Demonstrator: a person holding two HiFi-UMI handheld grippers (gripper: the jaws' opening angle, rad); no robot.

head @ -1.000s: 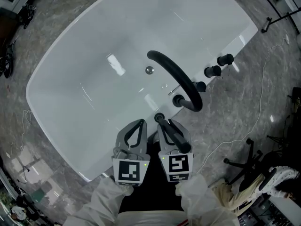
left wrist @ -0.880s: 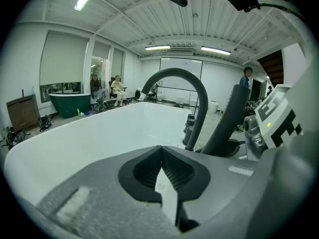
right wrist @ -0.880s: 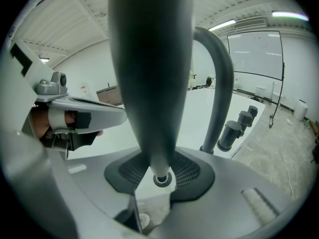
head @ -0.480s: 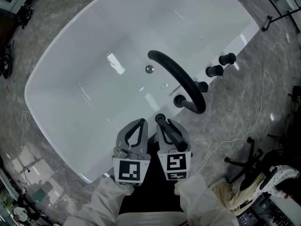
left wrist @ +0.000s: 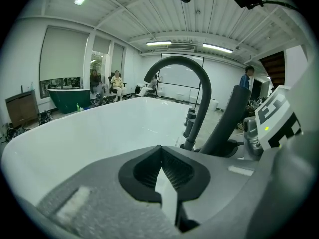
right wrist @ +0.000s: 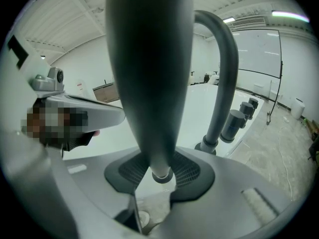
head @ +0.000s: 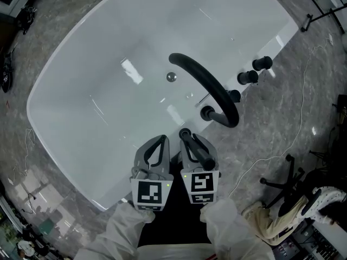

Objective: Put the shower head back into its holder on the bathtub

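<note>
The black shower head (head: 198, 152) (right wrist: 149, 83) stands clamped between the jaws of my right gripper (head: 191, 140) (right wrist: 159, 173), narrow end down, over the near rim of the white bathtub (head: 65, 150). My left gripper (head: 161, 141) (left wrist: 162, 171) hovers close beside it on the left, jaws shut on nothing. Just beyond both grippers rises the black arched faucet (head: 209, 85) (left wrist: 199, 83) (right wrist: 227, 73) from its round base (head: 206, 113) on the rim. I cannot make out the holder itself.
Three black knobs (head: 248, 77) stand in a row on the tub rim right of the faucet. A drain (head: 171, 77) lies in the tub floor. On the marble floor to the right are a thin cable (head: 295, 140) and black stand legs (head: 276, 186).
Both grippers have sunk a little toward the tub's near rim. The shower head stays in the right gripper as before.
</note>
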